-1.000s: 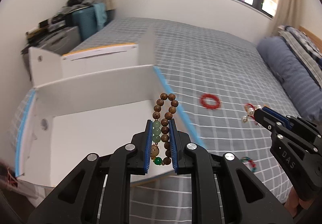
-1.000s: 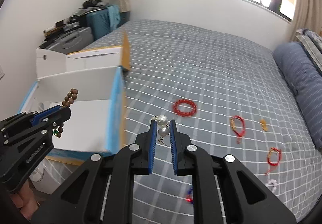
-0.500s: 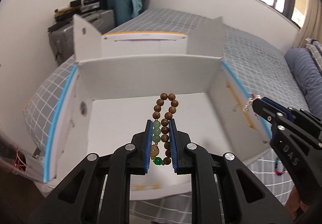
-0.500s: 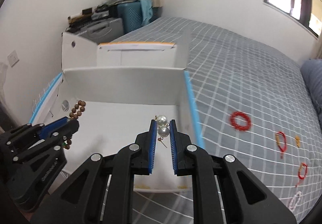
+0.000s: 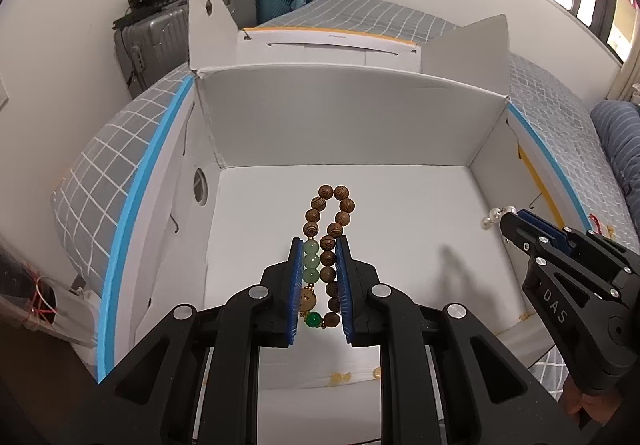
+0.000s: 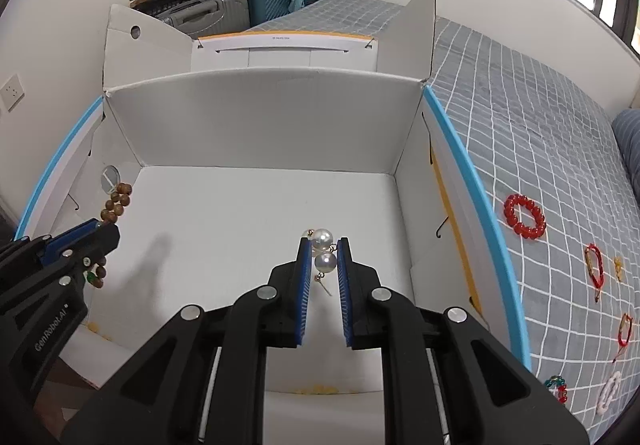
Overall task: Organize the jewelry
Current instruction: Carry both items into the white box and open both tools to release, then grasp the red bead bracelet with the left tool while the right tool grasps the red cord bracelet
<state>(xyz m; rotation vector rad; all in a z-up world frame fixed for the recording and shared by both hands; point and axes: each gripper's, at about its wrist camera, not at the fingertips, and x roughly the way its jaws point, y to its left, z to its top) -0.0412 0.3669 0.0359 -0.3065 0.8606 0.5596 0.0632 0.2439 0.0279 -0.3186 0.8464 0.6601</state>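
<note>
A second ago both grippers were over the checked bedspread with the white box off to their left; now both point down into the open box (image 5: 344, 125), whose white floor fills the space ahead of them, and the loose jewelry on the bed has slid off to the right of the right gripper.

The left gripper (image 5: 320, 245) has its blue pads nearly together, clamped on the wooden bead bracelet (image 5: 330, 221). The bracelet's pale green beads and brown beads sit squeezed between the pads, its brown loop sticks out beyond the fingertips, and the dark green bead lies back toward the gripper's body. The grip looks the same as before.

To its right, the right gripper (image 6: 323, 245) is likewise almost closed, pinching the pearl earring (image 6: 323, 249): one pearl lies between the pads, another just at the tips, and the thin gold hook points back between the fingers.

Further right of that gripper, outside the box wall, a red bead bracelet (image 6: 525, 216) and several smaller pieces lie on the bedspread (image 6: 540, 117).
</note>
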